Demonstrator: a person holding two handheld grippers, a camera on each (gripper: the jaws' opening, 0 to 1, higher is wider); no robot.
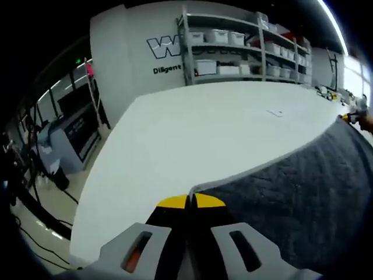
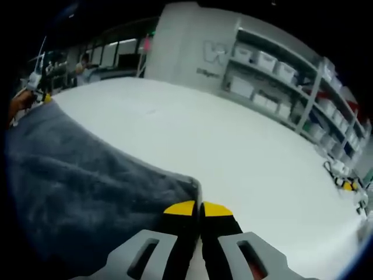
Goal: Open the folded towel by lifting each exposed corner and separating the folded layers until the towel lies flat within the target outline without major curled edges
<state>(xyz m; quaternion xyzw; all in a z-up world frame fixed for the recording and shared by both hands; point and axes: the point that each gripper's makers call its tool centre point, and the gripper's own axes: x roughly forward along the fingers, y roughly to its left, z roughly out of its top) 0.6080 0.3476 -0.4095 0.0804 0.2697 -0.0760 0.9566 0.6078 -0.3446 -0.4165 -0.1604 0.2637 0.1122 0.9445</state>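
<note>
The white table (image 1: 192, 134) is very wide and takes most of both views. Behind it stand a white wall (image 1: 125, 52) with dark letters and metal shelves (image 1: 245, 49) full of white bins (image 1: 218, 36).

On the table lies the dark grey towel (image 1: 303, 192). In the left gripper view it covers the lower right part, and its light edge runs from the jaws up and to the right, toward the far side of the table. In the right gripper view the towel (image 2: 76, 181) covers the lower left part, and its edge runs from the jaws up and to the left. So the long edge of the towel stretches between the two grippers, and each gripper is at one corner of it.

The left gripper (image 1: 189, 201) has its yellow-tipped jaws pressed together, with only a thin line between them, and the towel corner meets the tips there. The right gripper (image 2: 198, 209) is the same: jaws closed narrow, pinching the towel corner at the tips.

At the far end of the towel edge, small and blurred in the left gripper view, the other gripper (image 1: 351, 116) shows.
</note>
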